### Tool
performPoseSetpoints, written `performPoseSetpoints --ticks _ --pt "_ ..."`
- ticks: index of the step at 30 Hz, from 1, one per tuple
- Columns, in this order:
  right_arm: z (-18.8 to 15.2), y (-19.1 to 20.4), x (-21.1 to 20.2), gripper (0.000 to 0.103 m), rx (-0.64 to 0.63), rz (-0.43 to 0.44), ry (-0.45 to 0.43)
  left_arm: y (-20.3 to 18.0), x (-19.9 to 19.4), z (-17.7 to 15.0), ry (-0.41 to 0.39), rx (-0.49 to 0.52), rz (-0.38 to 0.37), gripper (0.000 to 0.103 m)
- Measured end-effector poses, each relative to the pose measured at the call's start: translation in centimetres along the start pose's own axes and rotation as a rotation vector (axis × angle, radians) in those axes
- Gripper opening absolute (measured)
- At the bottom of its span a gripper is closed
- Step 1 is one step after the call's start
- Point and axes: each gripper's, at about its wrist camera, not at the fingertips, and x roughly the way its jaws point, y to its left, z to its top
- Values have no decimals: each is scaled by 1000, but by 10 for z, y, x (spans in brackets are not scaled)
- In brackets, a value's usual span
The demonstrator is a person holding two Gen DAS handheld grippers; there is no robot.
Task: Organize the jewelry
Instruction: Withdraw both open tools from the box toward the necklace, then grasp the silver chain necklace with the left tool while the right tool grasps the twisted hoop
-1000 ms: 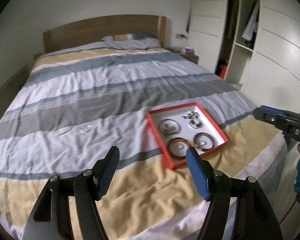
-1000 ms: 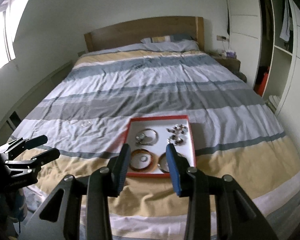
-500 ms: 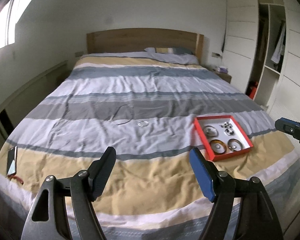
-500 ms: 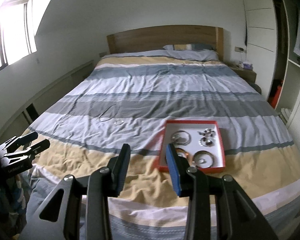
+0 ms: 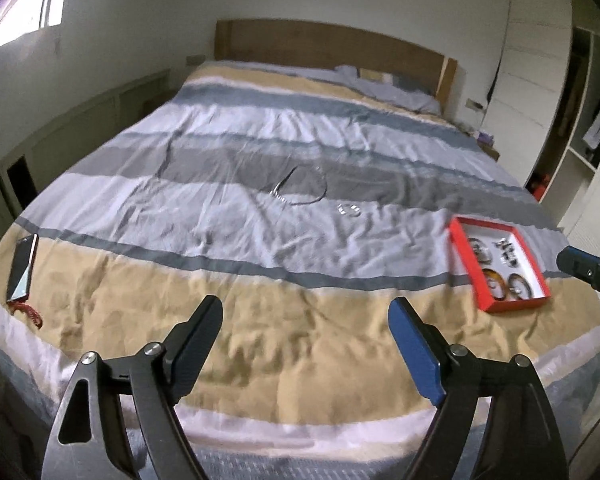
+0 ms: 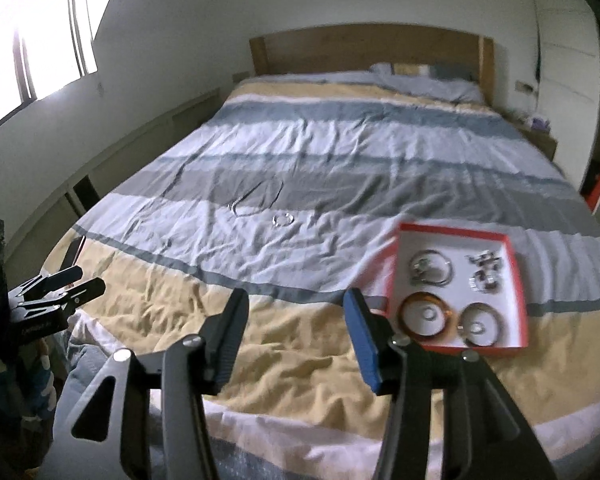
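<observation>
A red-rimmed white box (image 5: 462, 249) (image 6: 518, 280) lies on the bed at the near right and holds several bangles and rings. A thin necklace (image 5: 300, 188) (image 6: 260, 198) and a small silver bracelet (image 5: 349, 210) (image 6: 283, 220) lie loose on the striped duvet, further back and to the left of the box. My left gripper (image 5: 306, 316) is open and empty above the foot of the bed. My right gripper (image 6: 296, 308) is open and empty, just left of the box's near corner.
A phone (image 5: 22, 266) with a red strap lies at the near left edge of the bed. A wooden headboard (image 5: 324, 46) and pillows are at the far end. A wardrobe (image 5: 580, 120) stands to the right, a window (image 6: 32, 48) to the left.
Both grippers have swung to the left and pulled back, so the box now sits further right in each view. The necklace and bracelet have come nearer the centre. Both stay open.
</observation>
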Motion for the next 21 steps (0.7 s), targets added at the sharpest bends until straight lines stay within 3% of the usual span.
performPoseSetpoints --ticks 12,21 --pt "31 -13 145 48 -18 68 132 29 151 52 110 1 8 87" --pt "53 -13 241 48 -66 125 180 19 267 85 170 106 -34 87"
